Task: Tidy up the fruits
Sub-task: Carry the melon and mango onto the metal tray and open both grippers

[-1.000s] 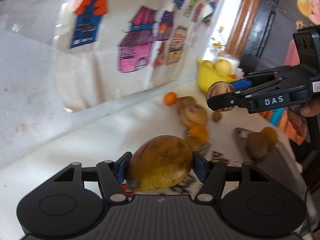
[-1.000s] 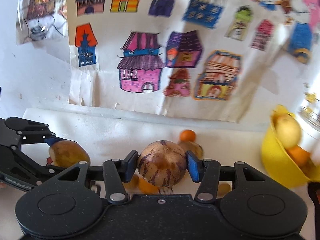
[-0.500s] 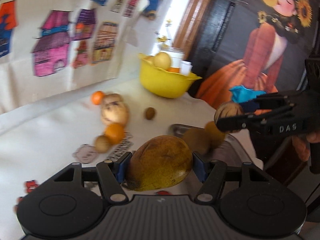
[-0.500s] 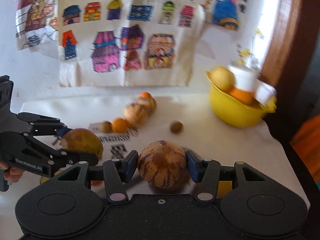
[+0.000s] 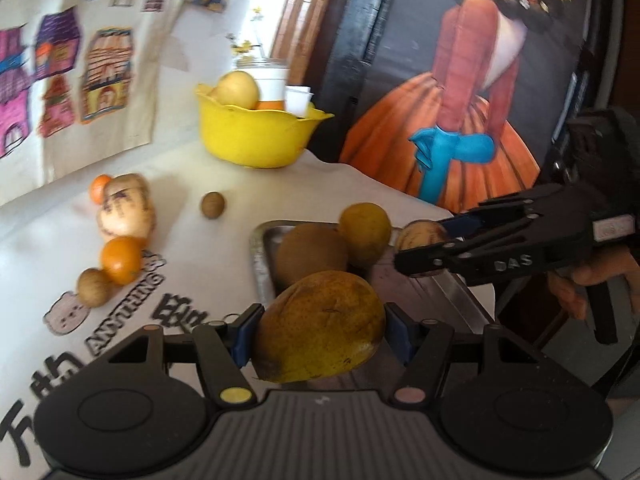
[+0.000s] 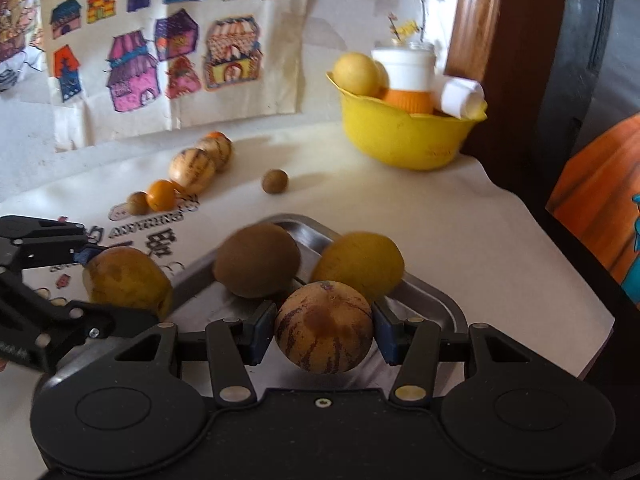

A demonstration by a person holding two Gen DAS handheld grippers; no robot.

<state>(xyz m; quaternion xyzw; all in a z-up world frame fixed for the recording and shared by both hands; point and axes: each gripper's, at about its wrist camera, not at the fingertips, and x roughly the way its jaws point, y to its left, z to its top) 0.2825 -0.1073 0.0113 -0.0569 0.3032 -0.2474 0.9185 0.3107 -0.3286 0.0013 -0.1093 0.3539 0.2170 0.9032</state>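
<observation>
I have the white-clothed table (image 6: 460,220) under both cameras, with the yellow bowl (image 6: 404,136) at its far edge already holding a couple of pale round fruits beside a white cup. Nearer me sits the metal tray (image 6: 436,300), and I judge it the sorting target: a brown fruit (image 6: 256,266) and a yellow fruit (image 6: 360,264) lie in it, touching. So two pieces look placed, two are in my grippers, and a loose line is left on the cloth: two striped melons (image 6: 192,170), two small oranges (image 6: 161,195) and two small brown fruits (image 6: 275,181). I reckon the job is somewhere short of halfway.

My left gripper (image 5: 320,336) is clamped on a big yellow-green mango (image 5: 320,326), both blue pads pressing its sides, held in the air at the tray's near-left corner. My right gripper (image 6: 324,330) is clamped on a striped melon-like fruit (image 6: 324,328), held above the tray just in front of the two fruits there.

Against a second ago, both grips are unchanged, but the views have swung from the wall of house drawings toward the tray, and both carried fruits have come from over the cloth to the tray itself. The right one sits lower than it did
</observation>
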